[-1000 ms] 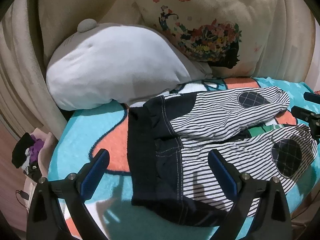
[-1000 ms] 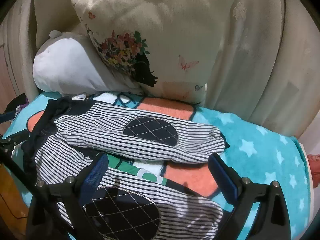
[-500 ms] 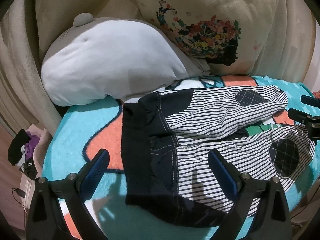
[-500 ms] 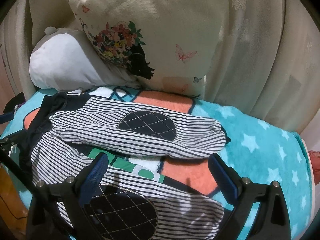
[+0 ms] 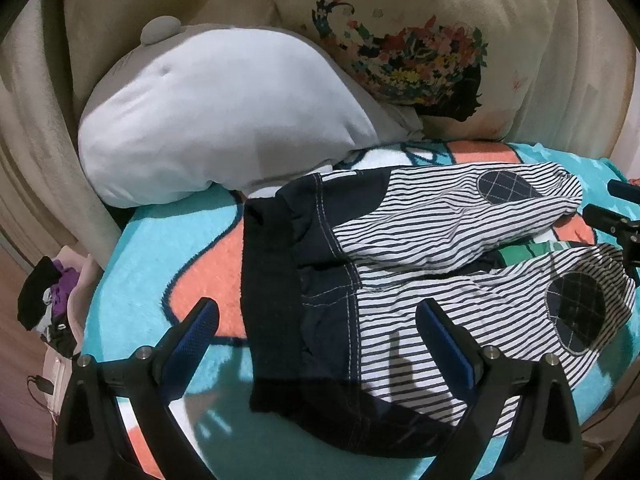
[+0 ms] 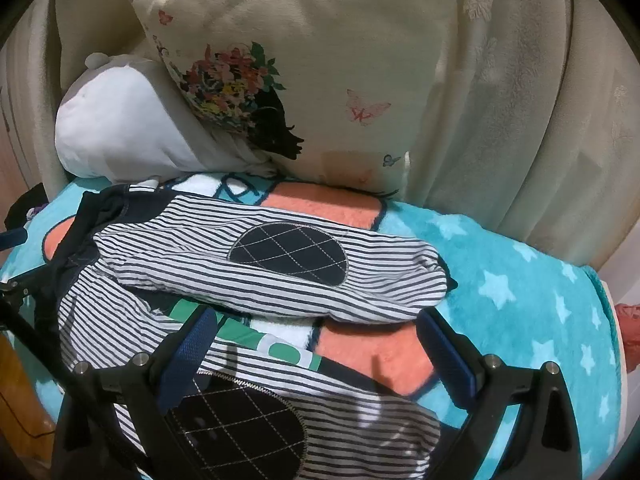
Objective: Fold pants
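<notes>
Striped pants (image 5: 440,248) lie flat on fleecy blanket (image 5: 172,240).

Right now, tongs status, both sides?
Left tongs: open, holding nothing, above the waistband end of the pants.
Right tongs: open, holding nothing, above the leg ends of the pants.

The left wrist camera is looking from low and close over the waistband end of the navy-and-white striped cotton pants (image 5: 420,264), facing the cream floral cushion (image 5: 420,40). The right wrist camera is looking from the leg end, equally near. Both are sharing pants and cushion.
</notes>
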Demonstrator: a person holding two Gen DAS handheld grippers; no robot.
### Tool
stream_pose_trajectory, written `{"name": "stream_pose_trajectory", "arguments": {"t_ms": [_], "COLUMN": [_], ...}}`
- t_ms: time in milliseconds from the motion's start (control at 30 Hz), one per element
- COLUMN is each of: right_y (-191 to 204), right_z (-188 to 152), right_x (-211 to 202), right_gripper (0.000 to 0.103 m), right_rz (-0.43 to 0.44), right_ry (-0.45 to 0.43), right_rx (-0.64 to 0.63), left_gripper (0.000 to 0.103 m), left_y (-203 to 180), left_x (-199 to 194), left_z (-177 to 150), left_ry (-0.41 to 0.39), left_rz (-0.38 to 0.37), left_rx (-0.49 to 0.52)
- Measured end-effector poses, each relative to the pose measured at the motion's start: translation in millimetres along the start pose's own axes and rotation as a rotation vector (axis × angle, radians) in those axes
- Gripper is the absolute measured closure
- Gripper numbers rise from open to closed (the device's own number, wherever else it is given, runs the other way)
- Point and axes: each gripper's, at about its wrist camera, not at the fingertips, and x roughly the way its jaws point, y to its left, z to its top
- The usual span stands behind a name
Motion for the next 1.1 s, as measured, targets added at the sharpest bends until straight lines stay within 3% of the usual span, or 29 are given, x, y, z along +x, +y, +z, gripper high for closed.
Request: {"name": "stream_pose_trajectory", "arguments": {"t_ms": [233, 367, 467, 667, 1000, 1100], "right_y": [-6.4, -16.6, -30.7, -50.8, -55.2, -57.3], "right_z": [7.3, 23.0, 41.8, 65.7, 70.7, 72.1], "right_x": [3.1, 4.7, 15.1, 55.4, 125.6, 143.3], "right_gripper": [0.001, 0.001, 0.001, 0.001, 0.001, 0.001], "right_rz": [-0.006, -0.014, 0.005, 0.025, -0.021, 0.009], "right_ry": [0.006, 0.013, 0.026, 0.092, 0.181, 0.2], "right_rx": [-0.003, -0.052, -0.071, -0.065, -0.184, -0.173], "left_gripper": [0.004, 0.004, 0.004, 0.009, 0.009, 0.009], "left_y": [4.8, 11.4, 11.8, 11.8, -4.1, -8.4], "left_x": [0.8, -3.5, 16.3, 67.1, 119.9, 137.6], "left_z": [12.0, 42.9, 65.5, 84.7, 106.4, 109.4], "left_ry": [-0.002, -0.063, -0.086, -0.026, 0.01, 0.051], "left_rz": [-0.012, 0.001, -0.016, -0.067, -0.145, -0.184], "left_rx": [0.032, 0.121, 0.173, 0.175, 0.247, 0.268]}}
